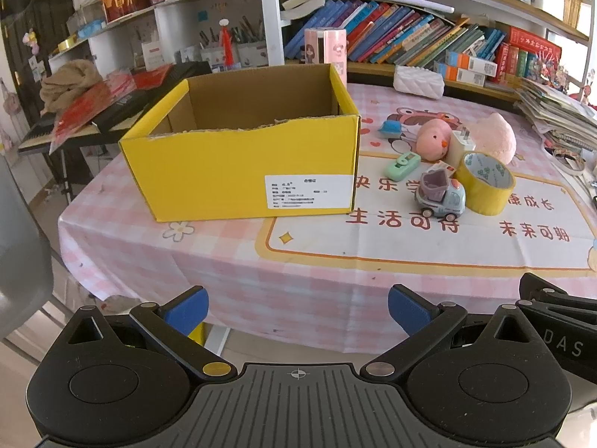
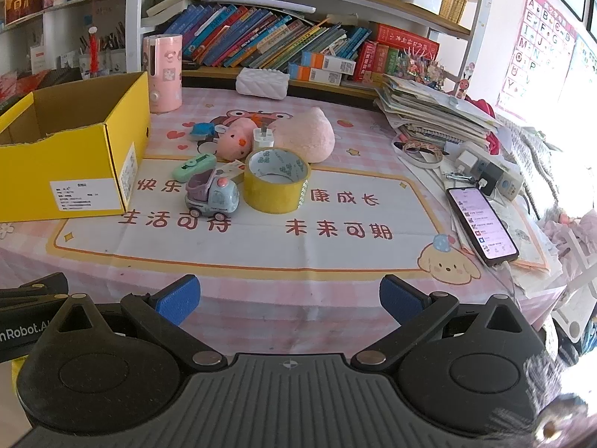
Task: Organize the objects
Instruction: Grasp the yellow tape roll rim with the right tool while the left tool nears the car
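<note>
Right wrist view is showing both grippers, right and left, gaping empty, facing toys awaiting the box.

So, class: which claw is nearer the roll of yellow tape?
Right. The right claw faces the yellow tape almost straight ahead; the left claw sits before the yellow box, tape off to its right.

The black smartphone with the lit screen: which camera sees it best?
The right wrist view. There the black smartphone with the lit screen lies in full sight at the table's right side, on papers, with a cable at its near end. The left wrist view does not show it at all; its frame ends before that side of the table.
</note>
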`<action>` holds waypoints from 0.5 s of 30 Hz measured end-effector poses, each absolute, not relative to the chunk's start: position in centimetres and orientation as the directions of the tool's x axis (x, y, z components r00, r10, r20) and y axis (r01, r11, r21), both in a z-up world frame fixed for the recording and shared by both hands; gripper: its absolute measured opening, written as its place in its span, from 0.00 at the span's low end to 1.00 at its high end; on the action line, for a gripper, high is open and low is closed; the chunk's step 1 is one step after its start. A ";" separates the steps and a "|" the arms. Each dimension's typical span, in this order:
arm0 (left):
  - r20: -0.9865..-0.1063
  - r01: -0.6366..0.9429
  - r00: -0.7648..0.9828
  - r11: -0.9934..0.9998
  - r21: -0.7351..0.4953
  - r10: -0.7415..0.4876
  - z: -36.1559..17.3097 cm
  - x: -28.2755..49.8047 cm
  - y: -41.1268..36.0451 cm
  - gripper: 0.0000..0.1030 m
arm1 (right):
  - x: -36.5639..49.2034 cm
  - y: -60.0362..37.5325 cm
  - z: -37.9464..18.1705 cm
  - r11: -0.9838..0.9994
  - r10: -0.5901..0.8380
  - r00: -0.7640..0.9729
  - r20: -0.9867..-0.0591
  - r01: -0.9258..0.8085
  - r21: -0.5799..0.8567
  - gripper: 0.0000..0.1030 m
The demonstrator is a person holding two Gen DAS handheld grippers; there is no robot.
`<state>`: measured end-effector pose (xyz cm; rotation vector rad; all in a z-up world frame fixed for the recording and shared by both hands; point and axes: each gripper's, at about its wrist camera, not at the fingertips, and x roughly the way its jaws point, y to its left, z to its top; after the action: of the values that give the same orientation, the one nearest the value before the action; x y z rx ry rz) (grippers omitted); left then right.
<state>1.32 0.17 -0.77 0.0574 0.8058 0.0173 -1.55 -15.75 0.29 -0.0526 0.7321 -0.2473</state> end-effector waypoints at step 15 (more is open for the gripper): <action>-0.735 0.001 0.677 0.999 0.047 0.034 -1.2 2.8 -1.0 1.00 | 0.1 -17.0 -0.1 0.977 -0.212 0.714 -0.667 0.180 -0.117 1.00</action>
<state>2.75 -1.00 -1.22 0.0448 0.8266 0.0188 0.14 -17.04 -0.11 -0.0447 0.7441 -0.2174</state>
